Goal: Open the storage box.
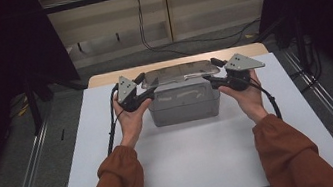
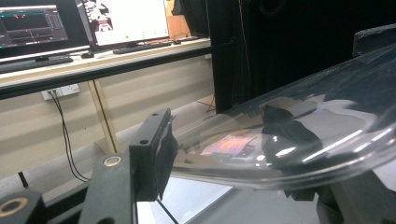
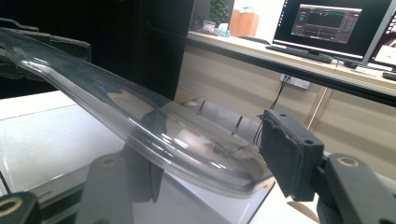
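A grey box (image 1: 185,105) stands at the middle back of the white table (image 1: 196,164). Just above its top, a clear plastic lid (image 1: 179,73) spans between my two grippers. My left gripper (image 1: 145,84) is shut on the lid's left end and my right gripper (image 1: 215,70) on its right end. In the left gripper view the curved lid (image 2: 303,130) runs between the jaws of the left gripper (image 2: 247,172), with one pad at its rim. In the right gripper view the lid (image 3: 140,112) slants up and away from the right gripper (image 3: 205,163), again between the jaws.
Orange-sleeved forearms come in from the bottom edge. Cables (image 1: 109,128) trail from the grippers over the table. Beyond the table stand a desk with monitors (image 2: 126,21) and dark curtains. Metal rails (image 1: 30,171) run along the floor on both sides.
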The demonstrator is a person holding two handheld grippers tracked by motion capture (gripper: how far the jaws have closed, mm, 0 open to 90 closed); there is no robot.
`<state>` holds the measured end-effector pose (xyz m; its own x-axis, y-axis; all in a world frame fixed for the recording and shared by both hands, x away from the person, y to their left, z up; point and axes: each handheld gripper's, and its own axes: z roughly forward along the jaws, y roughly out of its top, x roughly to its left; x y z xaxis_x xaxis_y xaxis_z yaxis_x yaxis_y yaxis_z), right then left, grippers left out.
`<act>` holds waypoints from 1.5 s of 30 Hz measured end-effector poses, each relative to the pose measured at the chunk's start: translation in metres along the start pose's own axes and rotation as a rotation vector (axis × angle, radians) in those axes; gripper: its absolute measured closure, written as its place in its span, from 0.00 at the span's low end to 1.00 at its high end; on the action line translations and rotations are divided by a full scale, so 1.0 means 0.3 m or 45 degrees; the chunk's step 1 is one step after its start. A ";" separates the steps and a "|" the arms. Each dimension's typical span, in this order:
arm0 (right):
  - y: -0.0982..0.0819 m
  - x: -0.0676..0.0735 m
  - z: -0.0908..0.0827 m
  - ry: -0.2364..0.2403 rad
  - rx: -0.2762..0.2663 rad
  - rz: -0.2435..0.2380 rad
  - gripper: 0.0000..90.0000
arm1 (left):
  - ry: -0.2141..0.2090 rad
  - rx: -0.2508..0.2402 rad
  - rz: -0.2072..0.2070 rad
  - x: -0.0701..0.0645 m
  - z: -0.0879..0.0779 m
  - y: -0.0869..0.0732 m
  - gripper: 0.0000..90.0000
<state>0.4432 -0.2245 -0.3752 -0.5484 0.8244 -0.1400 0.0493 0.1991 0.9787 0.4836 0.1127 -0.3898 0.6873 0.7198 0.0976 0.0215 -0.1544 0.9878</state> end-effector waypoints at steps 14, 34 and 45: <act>0.022 -0.015 0.018 0.003 -0.018 0.013 0.51 | 0.027 0.008 -0.023 0.021 0.011 0.021 0.54; 0.034 -0.052 0.043 0.007 -0.046 0.032 0.54 | 0.069 0.044 -0.025 0.072 0.057 0.010 0.63; 0.012 -0.084 0.068 -0.009 -0.037 0.125 0.44 | 0.059 0.053 -0.018 0.077 0.065 0.027 0.66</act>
<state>0.4742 -0.2338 -0.3711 -0.5362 0.8429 -0.0442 0.0785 0.1020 0.9917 0.5139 0.1148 -0.3820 0.6527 0.7523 0.0901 0.0615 -0.1711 0.9833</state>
